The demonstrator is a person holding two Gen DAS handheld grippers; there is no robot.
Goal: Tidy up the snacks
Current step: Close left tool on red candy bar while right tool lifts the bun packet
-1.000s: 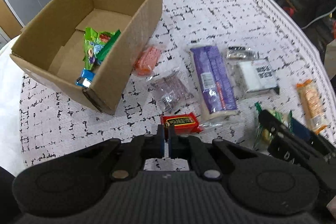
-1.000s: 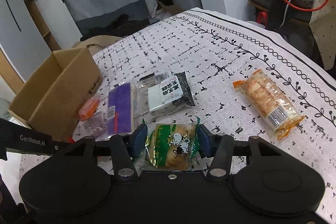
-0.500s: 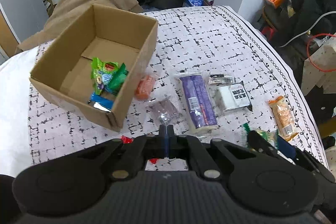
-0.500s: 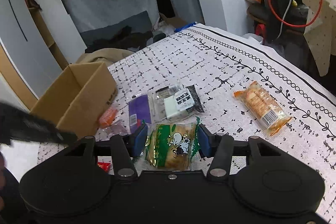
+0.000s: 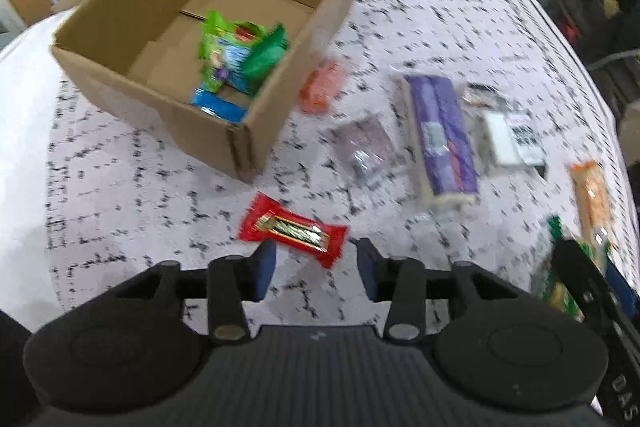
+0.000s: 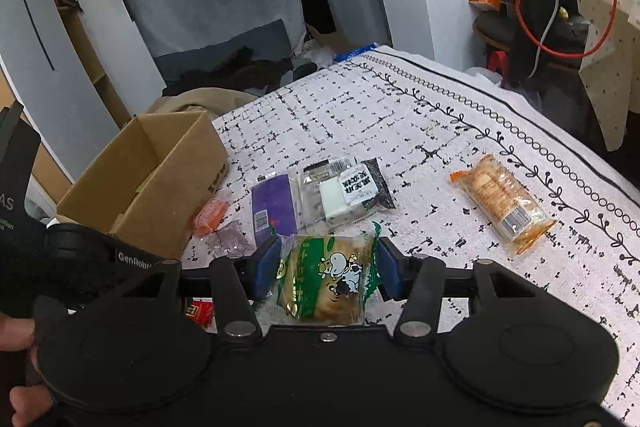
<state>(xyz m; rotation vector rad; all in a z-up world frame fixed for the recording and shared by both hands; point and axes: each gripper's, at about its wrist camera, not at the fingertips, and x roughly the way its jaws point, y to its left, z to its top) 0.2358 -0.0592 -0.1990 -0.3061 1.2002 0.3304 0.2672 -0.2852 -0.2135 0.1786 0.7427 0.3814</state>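
Left tongs point(image 5: 316, 267), blurred red snack point(image 5: 292, 229)

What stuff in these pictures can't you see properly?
- Left wrist view: motion blur smears the print on the purple packet and the clear packet.
- Left wrist view: the cardboard box wall hides part of the blue snack.
- Right wrist view: the right gripper body covers the bottom of the green cow packet, and most of the red candy.
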